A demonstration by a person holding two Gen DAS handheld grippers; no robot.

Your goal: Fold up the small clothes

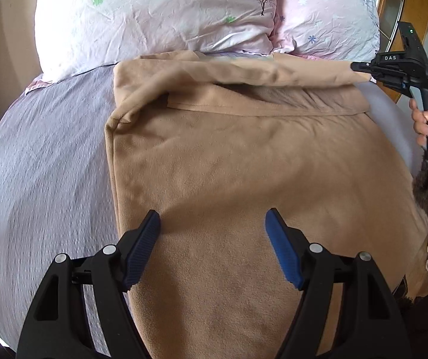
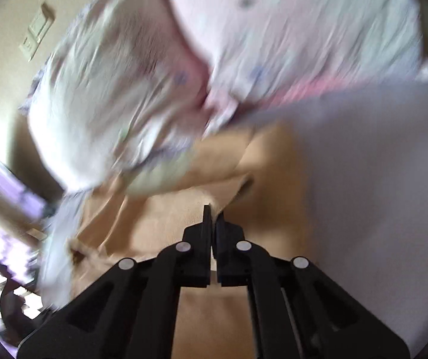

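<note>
A tan fleece garment (image 1: pixel 244 164) lies spread on the bed, its far edge partly folded over. My left gripper (image 1: pixel 212 220) is open and empty, hovering over the garment's near part, blue pads apart. My right gripper (image 1: pixel 360 66) shows at the far right in the left wrist view, shut on the garment's far right corner and holding that edge up. In the blurred right wrist view the right gripper (image 2: pixel 213 214) is shut on a fold of the tan garment (image 2: pixel 166 218).
Two pale floral pillows (image 1: pixel 160 15) lie at the head of the bed beyond the garment. A lavender sheet (image 1: pixel 40 164) covers the bed on the left. A wooden frame (image 1: pixel 420 0) stands at the far right. A wall switch (image 2: pixel 36 34) is visible.
</note>
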